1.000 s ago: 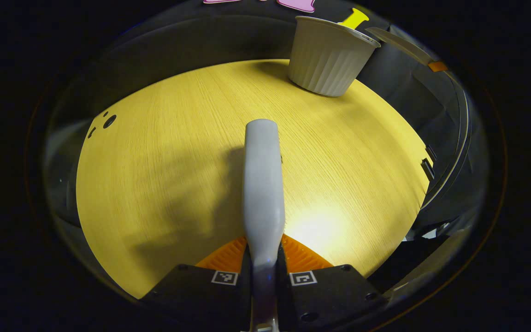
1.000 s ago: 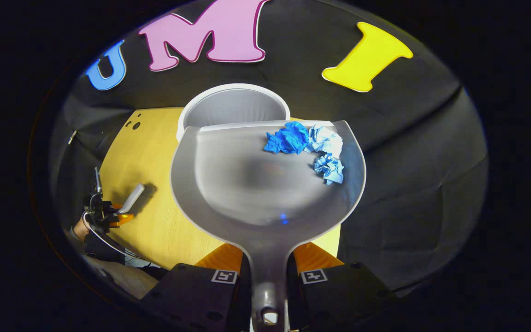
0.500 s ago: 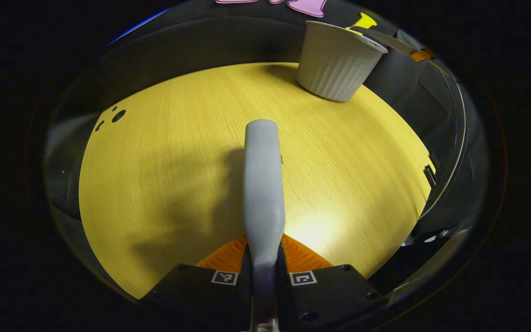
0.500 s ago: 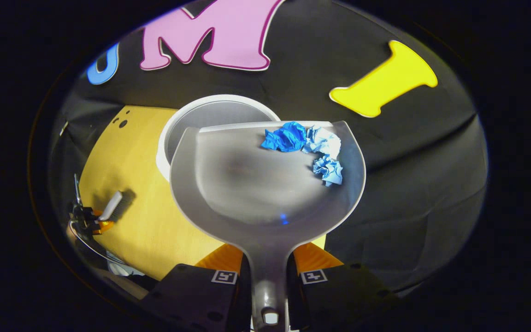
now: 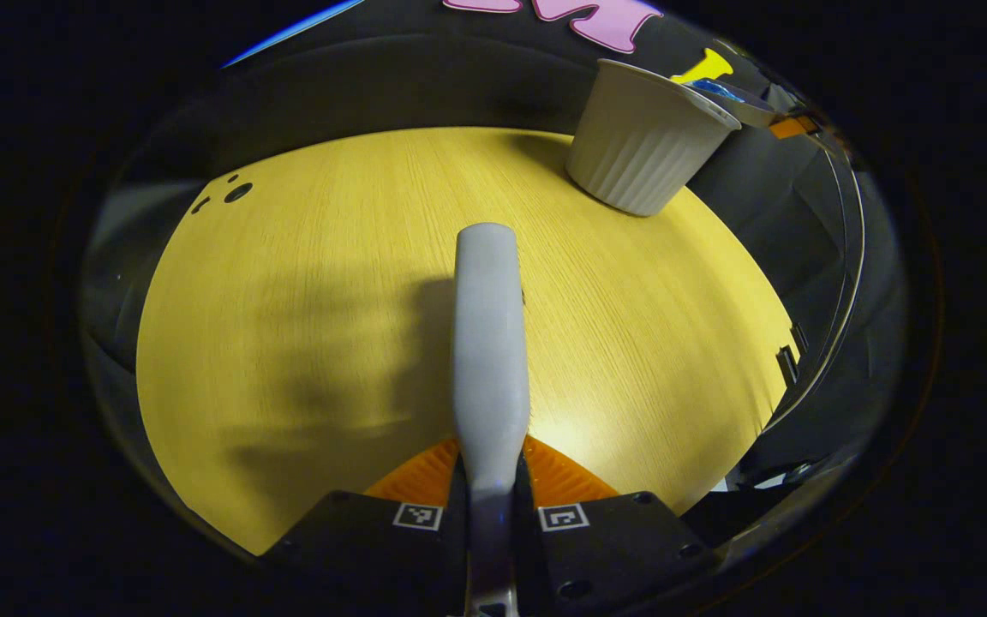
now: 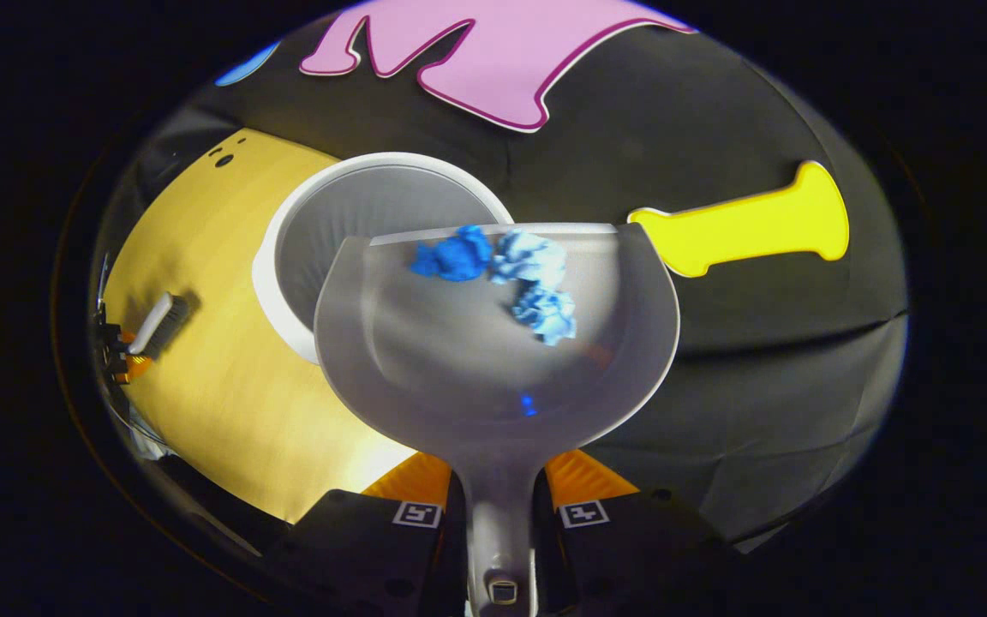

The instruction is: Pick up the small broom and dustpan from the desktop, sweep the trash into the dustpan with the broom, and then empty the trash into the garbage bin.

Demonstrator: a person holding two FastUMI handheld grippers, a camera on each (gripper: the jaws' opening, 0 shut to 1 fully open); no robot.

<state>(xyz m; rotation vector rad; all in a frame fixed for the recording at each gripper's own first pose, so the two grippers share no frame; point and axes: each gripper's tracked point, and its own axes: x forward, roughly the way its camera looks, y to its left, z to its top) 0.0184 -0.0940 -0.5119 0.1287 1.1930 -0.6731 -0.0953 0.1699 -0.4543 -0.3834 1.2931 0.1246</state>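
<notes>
The right tool point(image 6: 500, 506) clamps the dustpan point(image 6: 493, 360), tilted over the garbage bin point(image 6: 356, 214); the trash point(image 6: 502, 274) sits at its lip. Off-centre pouring risks spillage. The left tool point(image 5: 490, 510) grips the broom point(image 5: 488, 343).

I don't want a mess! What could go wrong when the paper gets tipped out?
1. The blue paper balls sit toward the dustpan's right side, while the garbage bin opens left of it, so some might drop outside.
2. The dustpan's lip hangs close to the bin's rim and could knock it.
</notes>
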